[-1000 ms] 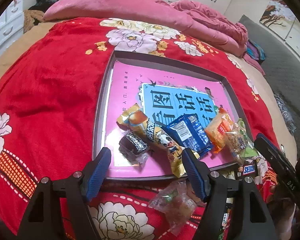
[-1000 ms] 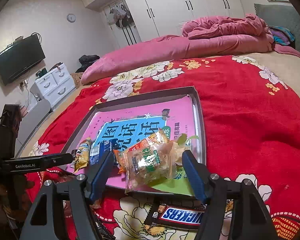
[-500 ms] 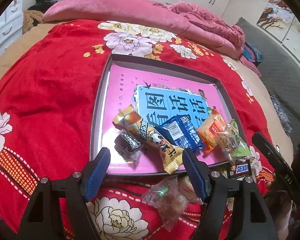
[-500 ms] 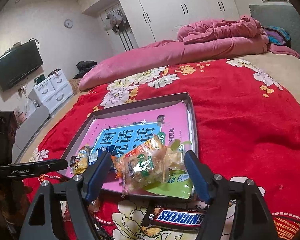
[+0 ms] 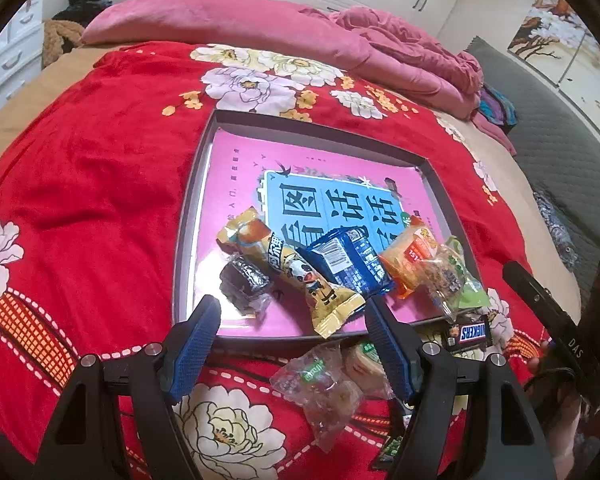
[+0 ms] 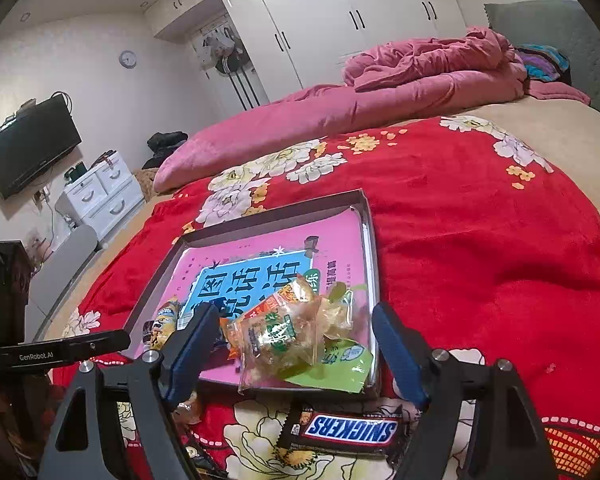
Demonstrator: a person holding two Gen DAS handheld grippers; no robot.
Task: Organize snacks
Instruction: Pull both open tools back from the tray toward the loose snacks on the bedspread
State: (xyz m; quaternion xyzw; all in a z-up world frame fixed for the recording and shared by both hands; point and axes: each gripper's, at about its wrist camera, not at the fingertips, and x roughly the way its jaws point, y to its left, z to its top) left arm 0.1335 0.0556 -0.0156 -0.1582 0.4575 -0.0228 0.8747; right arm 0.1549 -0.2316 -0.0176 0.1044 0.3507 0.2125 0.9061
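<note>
Snacks unmoved in the tray; right tongs just opening wider, left tongs spread, both empty.

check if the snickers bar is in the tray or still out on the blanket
Out. The snickers bar lies on the red blanket just outside the tray's near rim, while other snacks sit inside.
</note>
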